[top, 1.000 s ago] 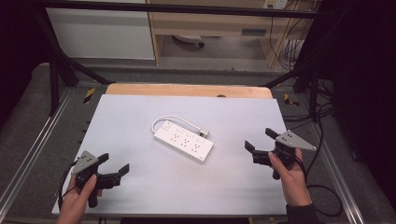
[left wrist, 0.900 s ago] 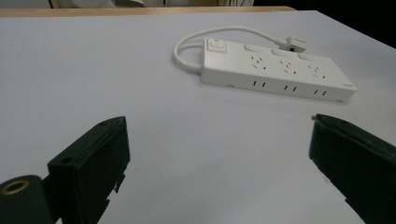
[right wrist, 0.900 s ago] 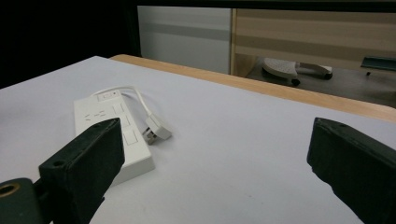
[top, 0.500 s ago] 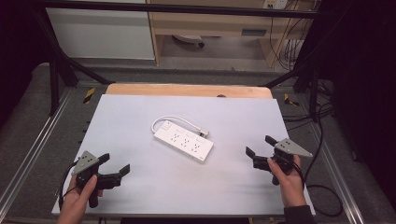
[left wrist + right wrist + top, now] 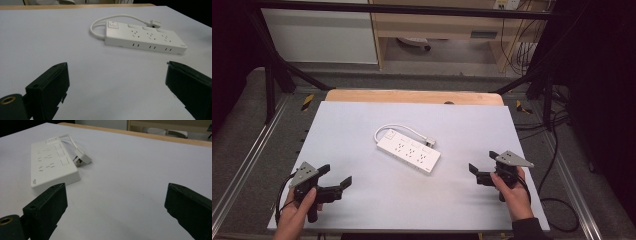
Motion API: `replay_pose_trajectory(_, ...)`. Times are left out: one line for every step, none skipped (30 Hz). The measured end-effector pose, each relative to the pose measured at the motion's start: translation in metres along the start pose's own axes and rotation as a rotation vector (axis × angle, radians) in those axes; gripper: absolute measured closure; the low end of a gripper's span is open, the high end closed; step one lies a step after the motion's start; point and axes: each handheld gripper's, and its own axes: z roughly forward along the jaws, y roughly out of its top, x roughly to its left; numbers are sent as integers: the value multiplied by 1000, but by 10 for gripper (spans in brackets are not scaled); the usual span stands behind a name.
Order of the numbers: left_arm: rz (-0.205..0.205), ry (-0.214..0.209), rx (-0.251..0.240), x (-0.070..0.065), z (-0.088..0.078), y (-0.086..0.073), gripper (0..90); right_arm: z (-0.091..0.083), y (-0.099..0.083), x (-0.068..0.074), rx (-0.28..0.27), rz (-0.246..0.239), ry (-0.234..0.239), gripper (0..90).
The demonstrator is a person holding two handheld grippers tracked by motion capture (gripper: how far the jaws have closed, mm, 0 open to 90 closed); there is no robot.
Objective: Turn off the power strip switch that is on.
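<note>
- The left gripper (image 5: 333, 182), a black two-jaw tool with a grey three-cornered plate, hovers near-left of the power strip, well apart from it, jaws spread wide and empty.
- The white plastic rectangular power strip (image 5: 408, 151) lies flat mid-table on the pale grey tabletop (image 5: 462, 125), its short white cord (image 5: 404, 129) looped behind it to a plug (image 5: 431, 143).
- The right gripper (image 5: 483, 167), of the same build, sits near-right of the strip, jaws likewise wide and empty.
- Judgement: no contact yet; an approach seems next, calling for both grippers to close in on the strip.
- Nothing blocks either path; only the cord might snag.
</note>
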Motion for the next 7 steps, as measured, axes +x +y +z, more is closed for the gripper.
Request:
replay_pose_trajectory(0,-1,0,0,0,0,53,3,-1,0,13,-1,3,47)
replay_pose_trajectory(0,-1,1,0,0,0,53,5,-2,0,29,-7,0,46)
replay_pose_trajectory(1,-2,1,0,0,0,53,7,-2,0,41,-8,-4,46)
replay_pose_trajectory(2,-3,1,0,0,0,53,8,-3,0,53,-7,-5,45)
replay_pose_trajectory(4,-2,3,0,0,0,53,9,-4,0,65,-9,-11,44)
replay_pose_trajectory(2,-3,2,-1,1,0,52,10,-5,1,76,-4,-19,42)
replay_pose_trajectory(3,-4,2,-1,1,0,53,10,-6,0,86,-10,-27,41)
